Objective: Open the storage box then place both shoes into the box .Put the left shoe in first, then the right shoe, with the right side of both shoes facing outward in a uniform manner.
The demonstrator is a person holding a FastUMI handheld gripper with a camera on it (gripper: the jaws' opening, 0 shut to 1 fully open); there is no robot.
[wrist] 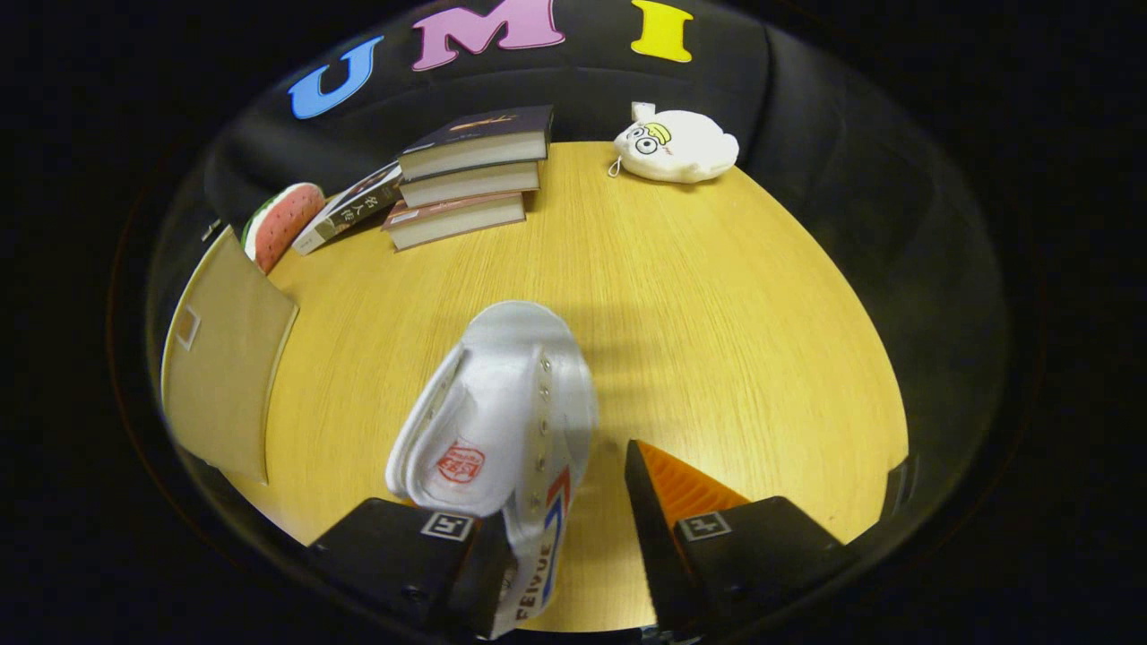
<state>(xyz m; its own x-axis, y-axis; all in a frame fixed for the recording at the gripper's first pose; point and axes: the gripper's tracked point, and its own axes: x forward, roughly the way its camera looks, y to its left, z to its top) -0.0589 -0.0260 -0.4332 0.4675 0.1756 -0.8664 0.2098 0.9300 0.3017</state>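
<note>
Fingers [573, 537] are spread wide at the bottom of the frame, gap open between them. White shoe [502, 421] sits in that gap, hugging the left finger [421, 555]; heel end appears to touch it, can't tell for sure. Right finger [708, 528] is clear of the shoe, bare tabletop between them. So nothing is clamped. Shoe is tipped on its side, toe pointing up-frame toward centre, red stamp on the insole visible, red and blue stripe low on the side near the heel.

Left to right across the wooden table [717, 313]:
- tan box flap [224, 358] at the left edge of the frame, standing up at an angle, well apart from the shoe
- watermelon-slice toy [282, 224] upper left, just behind the flap
- one book [349, 210] leaning against a stack of three books [470, 175], upper left of centre
- white plush toy [676, 145] upper right of centre, at the far edge of the table, well apart from the books

Shoe casts a shadow to its right on the tabletop.
</note>
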